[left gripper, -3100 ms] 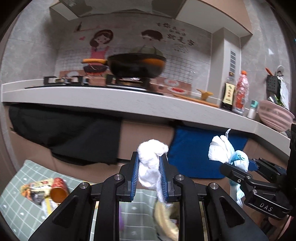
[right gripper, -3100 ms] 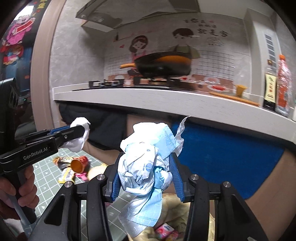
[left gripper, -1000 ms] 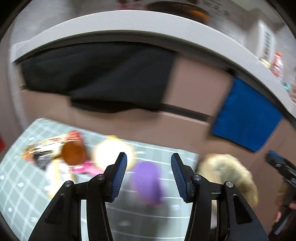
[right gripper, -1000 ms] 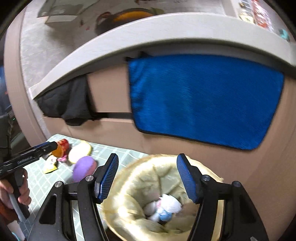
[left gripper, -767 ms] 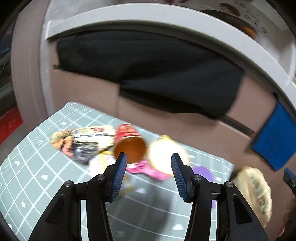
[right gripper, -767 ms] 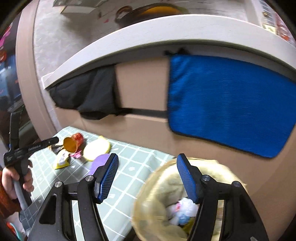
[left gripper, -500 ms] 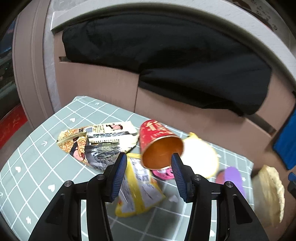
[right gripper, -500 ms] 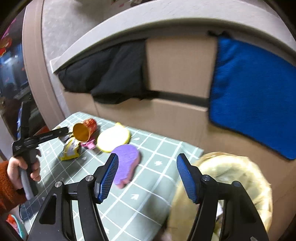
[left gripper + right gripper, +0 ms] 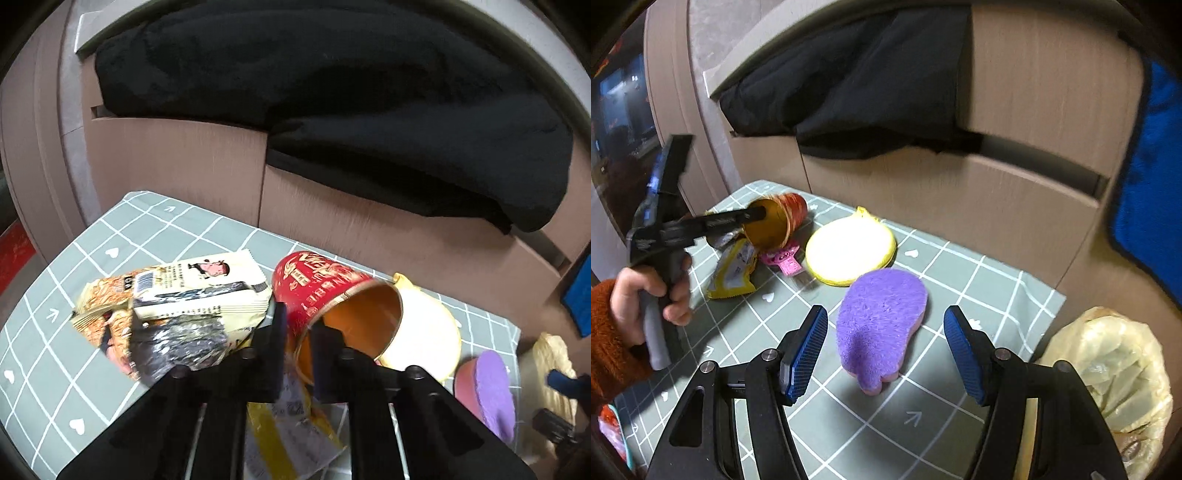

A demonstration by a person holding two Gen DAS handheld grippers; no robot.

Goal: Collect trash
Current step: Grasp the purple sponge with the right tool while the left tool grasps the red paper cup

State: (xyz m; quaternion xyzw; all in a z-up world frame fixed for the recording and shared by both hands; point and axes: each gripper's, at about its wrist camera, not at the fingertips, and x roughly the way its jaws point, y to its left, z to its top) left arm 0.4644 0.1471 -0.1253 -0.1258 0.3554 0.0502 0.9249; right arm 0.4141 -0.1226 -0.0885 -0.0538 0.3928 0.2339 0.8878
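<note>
A red paper cup point(image 9: 334, 306) with an orange inside lies on its side on the green checked mat point(image 9: 122, 236). My left gripper point(image 9: 298, 332) has closed its fingers on the cup's rim; it also shows in the right wrist view point(image 9: 757, 216) at the cup point(image 9: 779, 218). A printed snack wrapper point(image 9: 173, 306) and a yellow wrapper point(image 9: 284, 435) lie beside the cup. My right gripper point(image 9: 882, 347) is open and empty, just above a purple sponge point(image 9: 881, 321). The yellow-lined trash bag point(image 9: 1108, 387) stands at the mat's right edge.
A round yellow-rimmed pad point(image 9: 849, 251) and a pink wrapper point(image 9: 785, 258) lie between cup and sponge. Brown cabinet fronts point(image 9: 1015, 192) stand close behind the mat, with a black cloth point(image 9: 332, 92) and a blue towel point(image 9: 1152, 177) hanging over them.
Both grippers dropped their tissue and mask into the bag and swung left over the mat. The left has come down and closed on the cup's rim; the right now hovers open over the purple sponge.
</note>
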